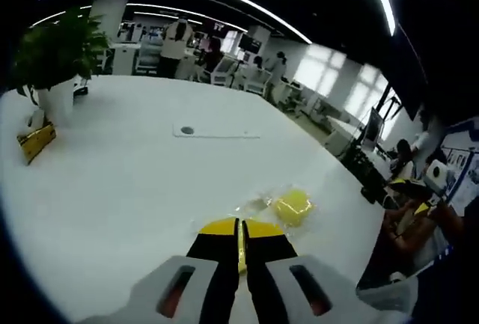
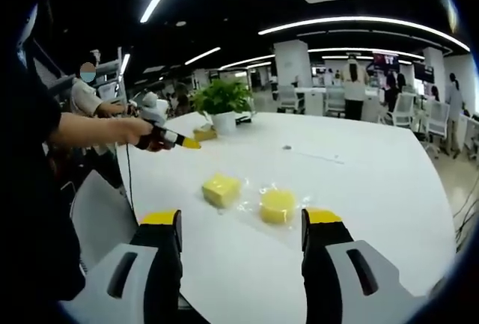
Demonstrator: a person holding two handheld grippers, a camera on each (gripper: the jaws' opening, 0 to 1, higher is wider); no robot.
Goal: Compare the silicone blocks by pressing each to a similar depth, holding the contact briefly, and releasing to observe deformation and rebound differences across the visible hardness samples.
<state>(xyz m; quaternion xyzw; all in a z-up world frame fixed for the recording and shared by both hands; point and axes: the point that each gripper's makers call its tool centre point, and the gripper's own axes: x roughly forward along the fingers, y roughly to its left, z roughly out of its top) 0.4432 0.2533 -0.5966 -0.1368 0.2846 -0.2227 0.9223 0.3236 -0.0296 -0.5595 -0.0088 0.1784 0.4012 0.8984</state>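
White surface (image 2: 374, 189), open-plan office. Right tongs (image 2: 242, 227) wide apart, empty; left tongs (image 1: 239, 236) closed, empty. Just beyond the right tongs lie a square yellow silicone block (image 2: 221, 189) and a round yellow silicone block (image 2: 278, 206) on clear film — probably soft, light; press top centre. Hardness markings illegible. Farther back — potted plant (image 2: 222, 103).

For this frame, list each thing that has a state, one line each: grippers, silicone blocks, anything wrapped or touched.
left gripper: jaws shut, held above the table, touching nothing.
right gripper: jaws wide open, empty.
square yellow block: lying flat on the white table, untouched.
round yellow block: flat on clear plastic film, untouched.
potted plant: upright at the far end.
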